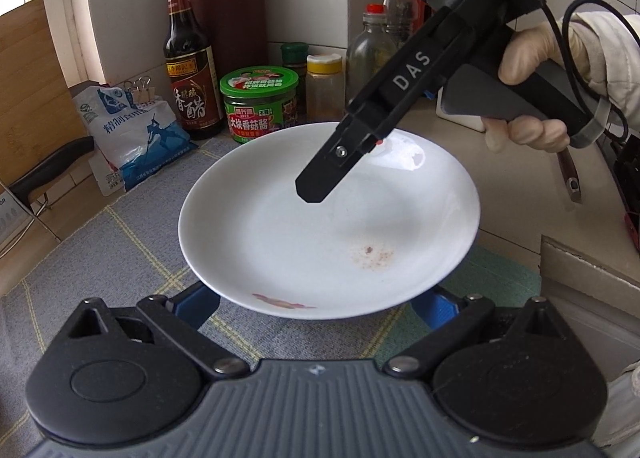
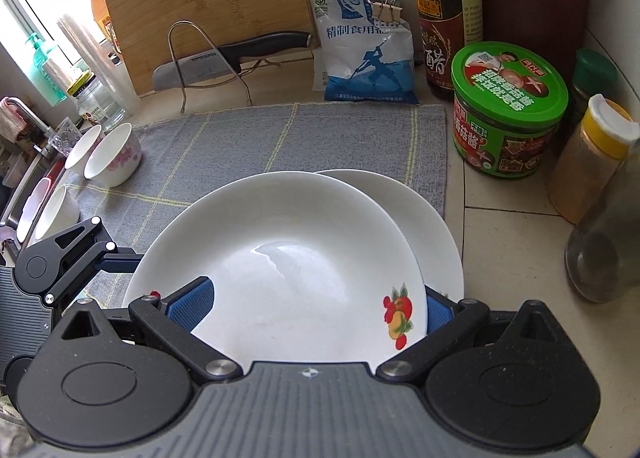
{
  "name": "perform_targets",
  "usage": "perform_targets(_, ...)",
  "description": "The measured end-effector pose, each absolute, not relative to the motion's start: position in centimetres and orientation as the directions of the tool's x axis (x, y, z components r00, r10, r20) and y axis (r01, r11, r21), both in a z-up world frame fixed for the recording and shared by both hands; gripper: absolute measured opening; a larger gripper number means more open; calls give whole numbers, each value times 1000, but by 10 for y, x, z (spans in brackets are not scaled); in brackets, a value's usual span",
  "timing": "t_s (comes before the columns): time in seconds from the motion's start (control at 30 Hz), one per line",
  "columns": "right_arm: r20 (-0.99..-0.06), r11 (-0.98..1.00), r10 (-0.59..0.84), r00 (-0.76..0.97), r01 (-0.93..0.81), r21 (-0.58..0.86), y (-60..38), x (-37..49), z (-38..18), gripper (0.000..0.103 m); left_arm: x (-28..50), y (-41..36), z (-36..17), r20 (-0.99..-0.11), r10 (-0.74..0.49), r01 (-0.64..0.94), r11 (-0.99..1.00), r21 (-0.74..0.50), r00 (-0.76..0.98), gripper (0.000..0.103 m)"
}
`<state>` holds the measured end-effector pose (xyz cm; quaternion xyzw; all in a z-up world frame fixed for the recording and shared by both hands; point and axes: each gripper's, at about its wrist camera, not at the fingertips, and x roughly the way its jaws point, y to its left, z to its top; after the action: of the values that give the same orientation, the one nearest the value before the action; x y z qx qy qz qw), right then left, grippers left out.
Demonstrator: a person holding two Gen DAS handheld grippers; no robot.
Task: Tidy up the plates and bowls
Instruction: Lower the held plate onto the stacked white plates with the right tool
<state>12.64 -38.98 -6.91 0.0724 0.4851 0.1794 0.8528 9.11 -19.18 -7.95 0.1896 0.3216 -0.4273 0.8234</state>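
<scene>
You are at a home kitchen surface: a vinegar bottle (image 2: 448,14), a green-lidded sauce jar (image 2: 506,110), a yellow-capped spice jar (image 2: 588,162) and a bag of salt (image 2: 366,50) line the tiled wall. A bamboo cutting board (image 2: 208,6) and a knife (image 2: 232,56) stand in a wire rack, and a faucet (image 2: 24,114) shows at far left.
</scene>
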Motion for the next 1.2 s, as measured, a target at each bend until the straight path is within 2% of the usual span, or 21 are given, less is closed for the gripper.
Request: perform_targets(1.2,-803,930,368,468,-188,317,-406,123,-78,103,116,-201,-97,-733,-568,835,551,-1,374,102)
